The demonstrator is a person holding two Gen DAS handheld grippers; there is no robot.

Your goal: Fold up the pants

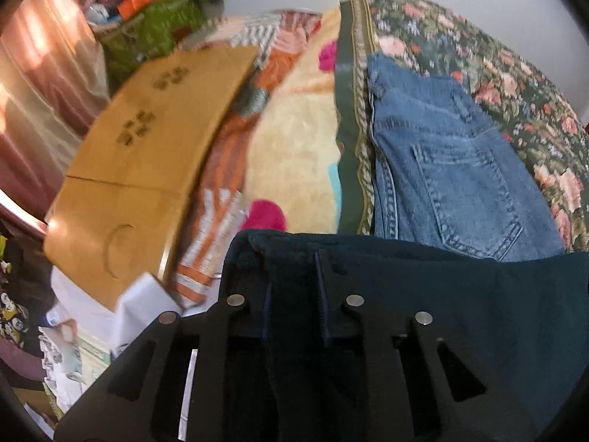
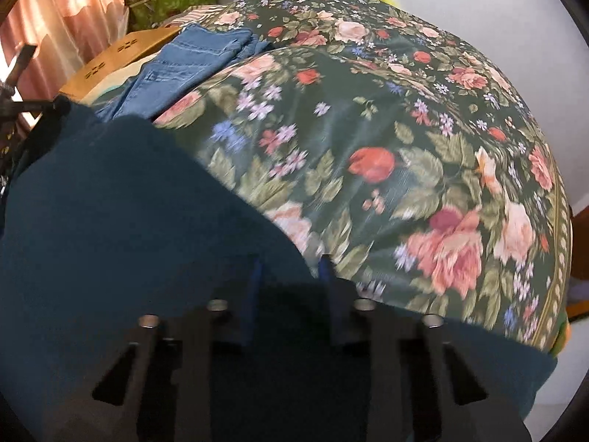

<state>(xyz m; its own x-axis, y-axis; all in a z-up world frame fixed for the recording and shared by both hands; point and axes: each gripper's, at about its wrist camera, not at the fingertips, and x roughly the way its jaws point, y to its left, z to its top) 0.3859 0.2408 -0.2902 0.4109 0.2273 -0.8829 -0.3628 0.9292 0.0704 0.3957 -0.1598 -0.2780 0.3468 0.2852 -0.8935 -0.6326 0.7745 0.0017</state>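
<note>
Dark teal pants (image 1: 460, 313) lie across the near edge of a bed, filling the bottom of the left wrist view. My left gripper (image 1: 294, 276) points steeply down and is shut on a fold of this cloth near its left corner. In the right wrist view the same dark pants (image 2: 129, 202) spread over the lower left. My right gripper (image 2: 291, 280) is shut on their edge where they meet the floral bedspread (image 2: 368, 129). The fingertips of both grippers are partly buried in the fabric.
Folded blue jeans (image 1: 441, 154) lie on the floral bedspread (image 1: 478, 55) beyond the dark pants, also as blue jeans (image 2: 184, 70). A cream blanket (image 1: 294, 140), a wooden board (image 1: 147, 140), pink curtains (image 1: 36, 73) and a cluttered green box (image 1: 158, 33) stand to the left.
</note>
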